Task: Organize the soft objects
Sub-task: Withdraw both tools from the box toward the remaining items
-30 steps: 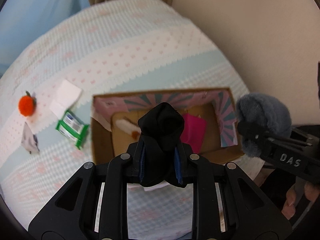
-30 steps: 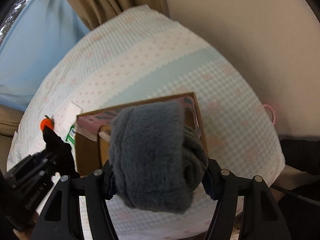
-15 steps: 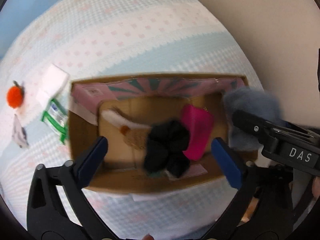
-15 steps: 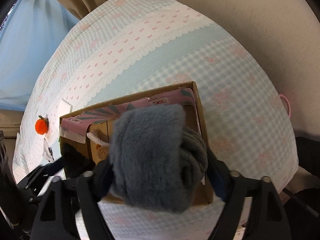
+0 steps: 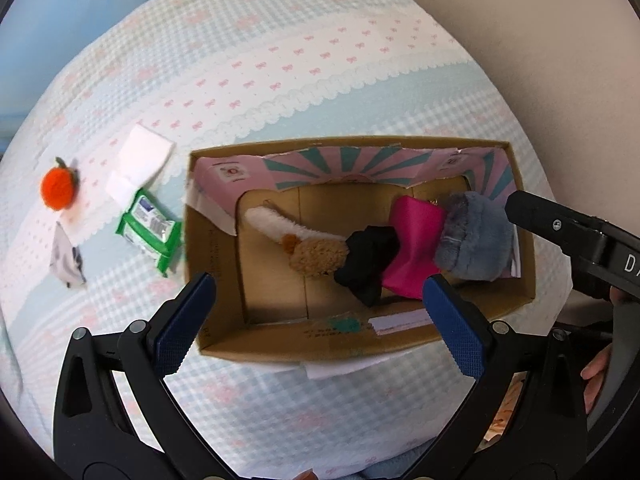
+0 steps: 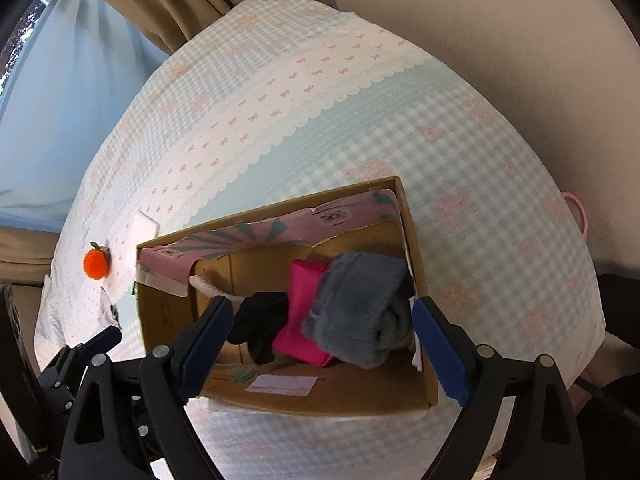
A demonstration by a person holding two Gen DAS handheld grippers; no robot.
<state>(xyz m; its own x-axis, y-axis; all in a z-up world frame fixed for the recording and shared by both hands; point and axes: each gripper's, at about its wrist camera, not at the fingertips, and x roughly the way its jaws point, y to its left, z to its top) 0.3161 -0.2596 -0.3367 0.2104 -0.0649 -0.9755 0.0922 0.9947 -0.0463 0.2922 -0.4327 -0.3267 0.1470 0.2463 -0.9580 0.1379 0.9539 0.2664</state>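
A cardboard box (image 5: 304,344) (image 6: 340,400) sits on the checked bedspread. Inside lie a black sock bundle (image 5: 368,256) (image 6: 260,320), a pink pouch (image 5: 412,248) (image 6: 300,312), a fluffy grey roll (image 5: 476,240) (image 6: 360,304) and a tan and white plush (image 5: 312,252). My left gripper (image 5: 320,312) is open and empty above the box's near edge. My right gripper (image 6: 320,344) is open above the box, with the grey roll lying between its fingers' line of sight. The right gripper's finger (image 5: 560,228) shows at the box's right end in the left wrist view.
Left of the box on the bed lie a green wipes pack (image 5: 150,232), a white folded cloth (image 5: 138,164), an orange pom-pom fruit (image 5: 58,184) (image 6: 96,262) and a small grey cloth (image 5: 66,258). A beige wall stands to the right, curtains behind.
My left gripper opened and dropped the black bundle into the box. My right gripper then opened and the grey roll dropped into the box's right end.
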